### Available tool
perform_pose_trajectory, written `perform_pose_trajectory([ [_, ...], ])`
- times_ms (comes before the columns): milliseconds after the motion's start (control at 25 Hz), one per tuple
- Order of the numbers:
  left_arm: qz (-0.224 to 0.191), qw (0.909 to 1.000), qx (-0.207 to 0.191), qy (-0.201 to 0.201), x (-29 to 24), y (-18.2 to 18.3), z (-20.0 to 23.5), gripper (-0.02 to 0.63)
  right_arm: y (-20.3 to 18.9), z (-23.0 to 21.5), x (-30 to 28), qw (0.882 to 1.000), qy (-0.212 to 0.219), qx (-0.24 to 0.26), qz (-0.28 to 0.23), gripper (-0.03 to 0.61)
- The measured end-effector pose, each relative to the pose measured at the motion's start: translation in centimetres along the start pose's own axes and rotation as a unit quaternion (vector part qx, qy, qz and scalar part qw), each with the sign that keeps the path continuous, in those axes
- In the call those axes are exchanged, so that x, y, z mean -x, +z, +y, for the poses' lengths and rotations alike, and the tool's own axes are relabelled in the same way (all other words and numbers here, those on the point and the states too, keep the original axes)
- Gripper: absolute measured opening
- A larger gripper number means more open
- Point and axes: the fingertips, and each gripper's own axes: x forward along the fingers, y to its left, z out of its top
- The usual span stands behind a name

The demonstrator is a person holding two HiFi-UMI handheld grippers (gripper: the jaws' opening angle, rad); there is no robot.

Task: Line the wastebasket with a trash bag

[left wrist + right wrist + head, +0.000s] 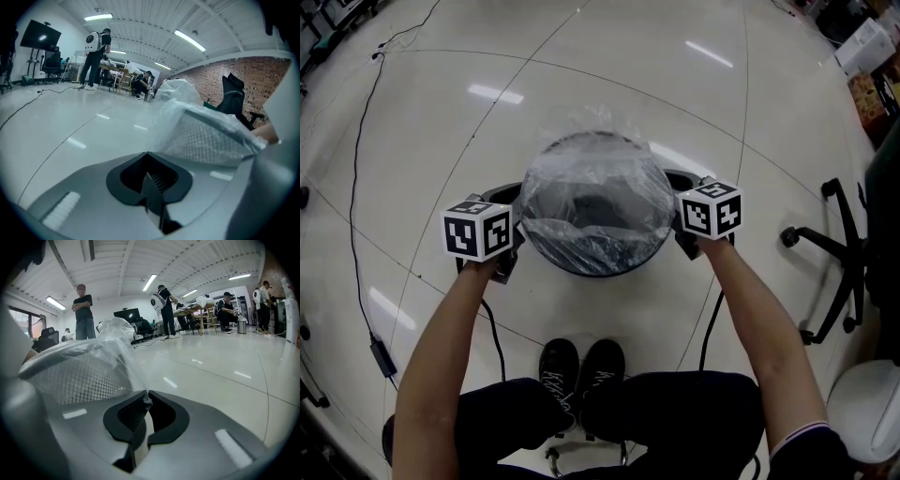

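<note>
A round black mesh wastebasket (598, 270) stands on the floor in front of my feet. A clear trash bag (595, 183) is stretched over its mouth and puffs up at the far rim. My left gripper (512, 208) sits at the basket's left rim, my right gripper (680, 192) at its right rim. In the left gripper view the left gripper (147, 154) is shut, with the bag film (176, 117) running down to its tip beside the mesh wall (206, 138). In the right gripper view the right gripper (146, 397) is shut on a pinch of film (119, 345) next to the mesh (79, 380).
An office chair base (830, 253) stands at the right, with a white rounded object (867, 408) near the bottom right corner. A cable (356, 187) runs along the floor at the left. People (84, 310), tables and a dark screen (40, 35) are far off.
</note>
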Motion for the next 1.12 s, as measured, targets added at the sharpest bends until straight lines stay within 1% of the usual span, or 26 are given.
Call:
perform_pose_trajectory([
  [120, 0.007, 1.0000, 0.005, -0.003, -0.4, -0.6, 0.2, 0.012, -0.5, 0.0, -0.4, 1.000, 0.007, -0.002, 0.004, 0.002],
  [280, 0.010, 0.9999, 0.007, 0.008, -1.0, -0.9, 0.4, 0.012, -0.6, 0.0, -1.1, 1.000, 0.007, 0.000, 0.008, 0.002],
  [560, 0.026, 0.9993, 0.026, -0.003, -1.8, -2.1, 0.3, 0.012, -1.9, 0.1, -1.7, 0.999, 0.024, -0.015, 0.017, 0.002],
  [720, 0.033, 0.9990, 0.029, 0.002, -2.2, -2.9, 0.8, 0.012, -2.5, -0.1, -2.0, 0.999, 0.026, -0.014, 0.021, 0.002],
  [920, 0.035, 0.9978, 0.055, 0.012, -2.2, -4.6, 1.9, 0.012, -4.1, -0.9, -2.0, 0.999, 0.025, -0.031, 0.027, 0.002],
  [1120, 0.023, 0.9963, 0.083, 0.000, -2.3, -5.9, 2.7, 0.012, -5.1, -1.5, -1.8, 0.998, 0.030, -0.038, 0.029, 0.002],
])
